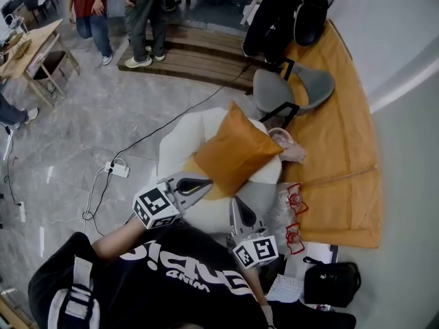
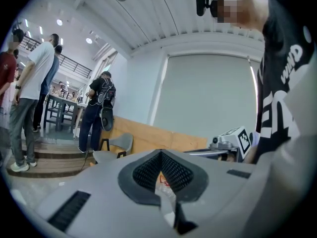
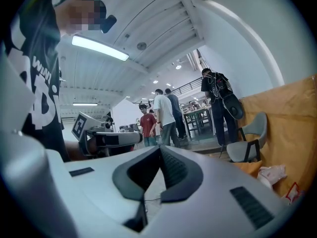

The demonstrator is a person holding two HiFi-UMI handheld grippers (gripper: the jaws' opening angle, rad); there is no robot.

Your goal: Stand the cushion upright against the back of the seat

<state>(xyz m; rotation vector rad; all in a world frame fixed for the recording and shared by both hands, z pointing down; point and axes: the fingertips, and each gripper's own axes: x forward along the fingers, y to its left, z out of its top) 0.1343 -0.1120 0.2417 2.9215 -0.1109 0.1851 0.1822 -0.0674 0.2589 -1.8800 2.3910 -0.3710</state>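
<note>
Cushion [image 1: 236, 153], orange and square, sits on the white seat [image 1: 180, 142] at the middle of the head view. It is tipped up on the seat with one corner pointing to 12 o'clock. From this steep angle I cannot tell how firmly it leans on the backrest. Neither tool touches it. The left gripper [image 1: 208, 182] is just off its 7 o'clock corner and the right gripper [image 1: 237, 201] is at its 6 o'clock. Each has its jaws pressed together on nothing, as both gripper views confirm.

This fits a cushion already propped and let go, and equally one waiting to be squared up. If it does need squaring, I judge soft fabric is best pinched at two upper corners. The bottom edge should go deep into the crease where seat meets back, so it cannot slump forward.

Pale polished floor [image 1: 103, 129] fills the room, with an orange mat [image 1: 343, 136] from 1 to 4 o'clock. A wooden step [image 1: 199, 57] lies at 12 o'clock, where people [image 1: 147, 5] stand. A grey chair [image 1: 291, 88] is at 1 o'clock, a black bag [image 1: 331, 282] at 5. A plastic bag [image 1: 288, 146] touches the seat at 3. A cable [image 1: 158, 132] runs to a power strip [image 1: 118, 170] at 9.
</note>
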